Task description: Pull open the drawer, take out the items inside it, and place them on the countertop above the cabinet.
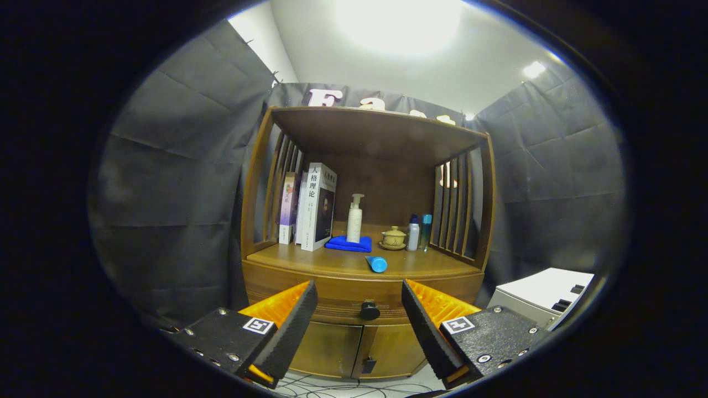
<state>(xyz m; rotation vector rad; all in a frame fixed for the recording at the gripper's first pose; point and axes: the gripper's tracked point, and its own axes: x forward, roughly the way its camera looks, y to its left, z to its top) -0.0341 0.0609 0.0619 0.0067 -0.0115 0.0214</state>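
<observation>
Gripper [359, 309] held wide open, fingers apart and touching nothing, aimed at the cabinet front. Between the fingers and a little beyond: dark round drawer knob [369, 310] on the closed drawer [343, 293], nothing of its inside visible. Below the drawer, two lower cabinet doors [354, 348] shut, with a small dark latch [369, 365] at about 6 o'clock from the knob. Thin cables [332, 387] on the floor under the cabinet. At 3 o'clock from the fingers, well apart, a white box-like device [545, 296].

Above the drawer, wooden countertop [310, 260]. Near its front edge, at 12 o'clock from the knob, a blue tube [378, 264] lying on its side. Farther back, at 11 o'clock, upright books [312, 207]; next a white pump bottle [354, 219] standing on a folded blue cloth [348, 244]. At 1 o'clock, a lidded yellow tea cup on a saucer [393, 237], then a white bottle [413, 233] and a teal bottle [426, 231] just beside each other, close to the right slats.
</observation>
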